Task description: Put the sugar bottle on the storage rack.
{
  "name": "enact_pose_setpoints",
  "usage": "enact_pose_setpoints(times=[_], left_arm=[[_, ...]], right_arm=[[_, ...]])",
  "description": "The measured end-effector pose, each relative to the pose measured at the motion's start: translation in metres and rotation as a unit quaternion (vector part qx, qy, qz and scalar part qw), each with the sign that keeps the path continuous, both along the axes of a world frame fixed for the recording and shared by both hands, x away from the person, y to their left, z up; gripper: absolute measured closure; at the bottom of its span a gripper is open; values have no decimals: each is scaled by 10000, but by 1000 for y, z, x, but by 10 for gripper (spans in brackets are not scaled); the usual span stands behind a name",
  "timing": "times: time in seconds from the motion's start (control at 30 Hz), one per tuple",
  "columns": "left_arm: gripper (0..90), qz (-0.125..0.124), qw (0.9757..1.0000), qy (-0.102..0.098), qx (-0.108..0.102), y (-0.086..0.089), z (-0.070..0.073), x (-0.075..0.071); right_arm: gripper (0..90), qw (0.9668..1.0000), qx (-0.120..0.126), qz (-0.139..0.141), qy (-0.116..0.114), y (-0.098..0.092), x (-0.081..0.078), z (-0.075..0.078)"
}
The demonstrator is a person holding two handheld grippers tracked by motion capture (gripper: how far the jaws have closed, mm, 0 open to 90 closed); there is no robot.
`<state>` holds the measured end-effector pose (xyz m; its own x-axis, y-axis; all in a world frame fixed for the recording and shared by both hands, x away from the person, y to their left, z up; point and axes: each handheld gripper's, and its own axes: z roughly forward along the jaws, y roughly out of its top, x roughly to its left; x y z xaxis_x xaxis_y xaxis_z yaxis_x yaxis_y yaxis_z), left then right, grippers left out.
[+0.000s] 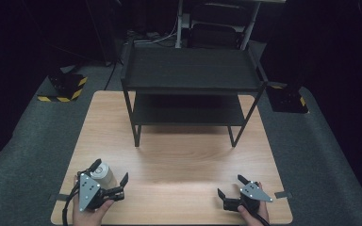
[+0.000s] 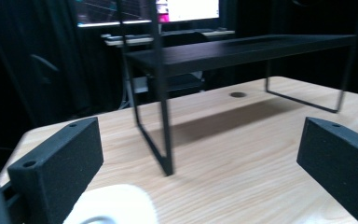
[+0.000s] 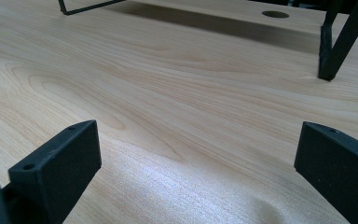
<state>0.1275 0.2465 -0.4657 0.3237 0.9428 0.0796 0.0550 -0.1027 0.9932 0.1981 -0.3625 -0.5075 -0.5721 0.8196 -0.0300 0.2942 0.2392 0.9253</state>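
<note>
- The left claw (image 1: 109, 172) is held wide open, the pale cylindrical can (image 1: 101, 173) standing between its jaws, nearer the left one.
- The right claw (image 1: 231, 185) is spread wide over bare tabletop (image 1: 188, 155), the black shelf rack (image 1: 191, 70) well ahead.

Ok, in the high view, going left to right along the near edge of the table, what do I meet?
Left gripper, jaws open around a small pale cylinder → bare stretch of wooden table → right gripper, jaws open with nothing between them.
</note>
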Motion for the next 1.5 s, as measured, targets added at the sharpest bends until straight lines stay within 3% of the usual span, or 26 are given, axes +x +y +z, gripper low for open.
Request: enact_pose_setpoints(times=[0.1, 0.27, 0.6, 0.7, 0.83, 1.27, 1.4, 1.47, 1.5], left_arm=[[5, 142, 9999, -21, -65, 5, -2, -3], [5, 490, 9987, 49, 93, 11, -11, -7], [5, 714, 9970, 310, 8, 21, -27, -9], [5, 683, 9969, 384, -85, 24, -32, -8], [4, 689, 9968, 409, -41, 23, -35, -8], [18, 525, 9961, 689, -185, 16, -48, -5], [90, 560, 9961, 676, -117, 6, -49, -6], [98, 659, 9956, 662, -56, 0, -49, -7], [145, 782, 9950, 622, -33, -5, -49, -8]], right_arm=[[1, 10000, 9, 3, -2, 0, 0, 0], [1, 10000, 31, -8, 12, -1, 1, 0], [1, 10000, 87, -3, 30, -2, 2, -1], [1, 10000, 93, 8, 36, -3, 2, -1], [1, 9999, 107, 12, 38, -3, 2, -1], [1, 9999, 118, 12, 29, -3, 2, -1], [1, 9999, 122, 19, 29, -4, 2, -1], [1, 9999, 122, 13, 19, -4, 2, -1], [1, 9999, 125, 16, 18, -4, 2, -2]])
